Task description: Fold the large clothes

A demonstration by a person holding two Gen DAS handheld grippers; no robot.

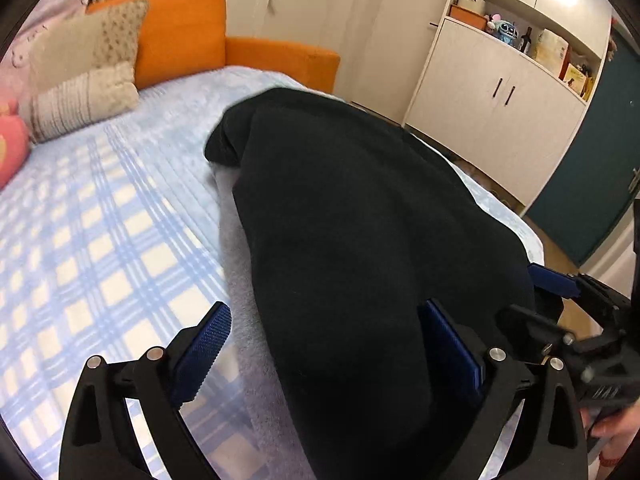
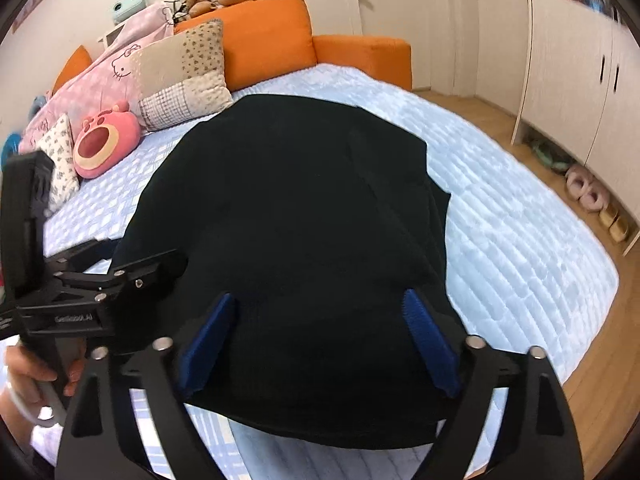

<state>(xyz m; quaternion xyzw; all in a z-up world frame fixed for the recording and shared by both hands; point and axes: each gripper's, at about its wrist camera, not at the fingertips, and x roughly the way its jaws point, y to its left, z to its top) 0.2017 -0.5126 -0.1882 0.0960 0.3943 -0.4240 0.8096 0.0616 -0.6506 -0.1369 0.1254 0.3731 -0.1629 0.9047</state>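
Observation:
A large black garment (image 1: 360, 220) lies in a folded heap on the blue plaid bedcover (image 1: 100, 240), close to the bed's right edge. My left gripper (image 1: 328, 348) is open over its near end, the blue pads (image 1: 204, 352) wide apart and the cloth lying loose between them. In the right wrist view the same garment (image 2: 296, 220) fills the middle. My right gripper (image 2: 320, 338) is open as well, its fingers (image 2: 428, 340) straddling the near hem without pressing on it. Each gripper shows in the other's view, the right gripper (image 1: 560, 292) and the left gripper (image 2: 80, 280), with a hand on the handle.
Pillows (image 2: 184, 76), a pink plush toy (image 2: 104, 144) and an orange backrest (image 2: 264, 36) line the far side of the bed. White cupboards (image 1: 492, 112) and a teal door (image 1: 592, 184) stand to the right. Slippers (image 2: 584, 188) lie on the wooden floor (image 2: 600, 360).

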